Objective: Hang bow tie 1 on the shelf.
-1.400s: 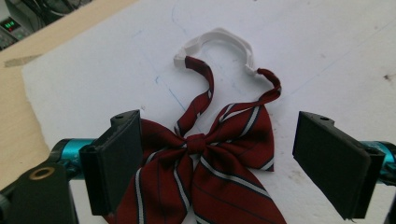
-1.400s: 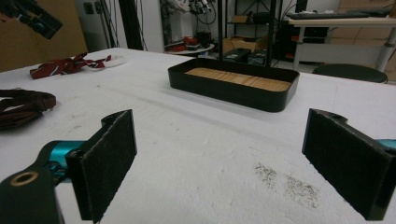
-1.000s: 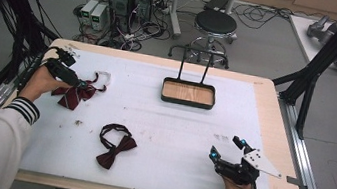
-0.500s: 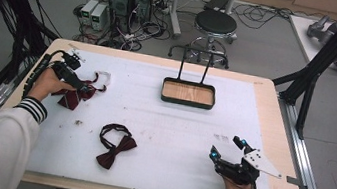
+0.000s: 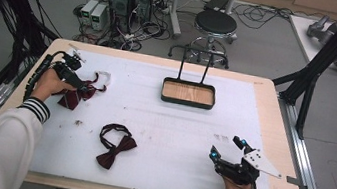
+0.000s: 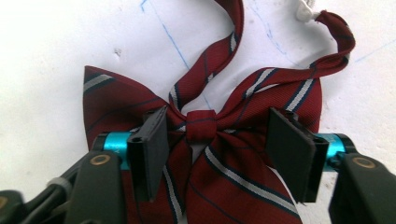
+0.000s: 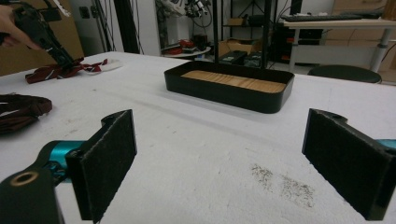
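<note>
A dark red striped bow tie (image 5: 74, 96) lies at the left of the white foam mat, its strap curling off to a white end. My left gripper (image 5: 82, 89) is down over it, tilted. In the left gripper view the bow tie (image 6: 233, 186) fills the frame; the left gripper (image 6: 218, 135) is open, with one jaw on each side of the centre knot (image 6: 201, 123). A second, plain maroon bow tie (image 5: 115, 148) lies near the mat's front middle. My right gripper (image 5: 226, 148) rests at the front right, open, with nothing between its jaws (image 7: 219, 154).
A black tray (image 5: 187, 103) with a wooden floor stands at the back middle of the mat, with black rods rising behind it. From the right gripper view the tray (image 7: 224, 95) is straight ahead and the maroon bow tie (image 7: 18, 112) is at the left. A stool (image 5: 216, 23) stands beyond the table.
My left hand has edged forward and slightly right over the striped bow tie. The right gripper has not moved.
</note>
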{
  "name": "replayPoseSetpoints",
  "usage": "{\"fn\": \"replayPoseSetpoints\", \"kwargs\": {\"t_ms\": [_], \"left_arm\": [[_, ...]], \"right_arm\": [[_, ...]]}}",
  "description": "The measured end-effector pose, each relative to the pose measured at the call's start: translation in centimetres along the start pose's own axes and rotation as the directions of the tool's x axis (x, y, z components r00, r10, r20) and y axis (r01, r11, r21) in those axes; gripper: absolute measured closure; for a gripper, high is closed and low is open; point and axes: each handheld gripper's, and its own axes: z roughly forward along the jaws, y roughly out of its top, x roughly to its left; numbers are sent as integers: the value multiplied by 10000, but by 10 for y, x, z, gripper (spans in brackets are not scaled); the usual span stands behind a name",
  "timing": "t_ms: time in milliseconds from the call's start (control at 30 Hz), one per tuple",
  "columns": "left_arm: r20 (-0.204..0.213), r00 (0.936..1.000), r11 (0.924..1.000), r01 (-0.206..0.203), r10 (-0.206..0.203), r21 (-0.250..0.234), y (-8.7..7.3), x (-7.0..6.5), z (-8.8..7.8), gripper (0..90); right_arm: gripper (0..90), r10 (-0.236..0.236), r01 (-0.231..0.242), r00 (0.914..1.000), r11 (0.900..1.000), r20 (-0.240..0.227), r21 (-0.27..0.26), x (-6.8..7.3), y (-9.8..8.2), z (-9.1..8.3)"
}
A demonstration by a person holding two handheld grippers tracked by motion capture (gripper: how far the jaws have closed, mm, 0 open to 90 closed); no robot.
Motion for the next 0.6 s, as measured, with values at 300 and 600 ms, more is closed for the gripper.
{"fn": "replayPoseSetpoints", "kwargs": {"t_ms": [300,600], "left_arm": [[-353,9993,9998,-92,98,195,1,-1,4,481],[-836,9962,9994,-221,242,255,2,-4,6,589]], "right_arm": [[91,22,-22,10000,10000,9,7,0,0,0],[91,-19,19,10000,10000,4,40,0,0,1]]}}
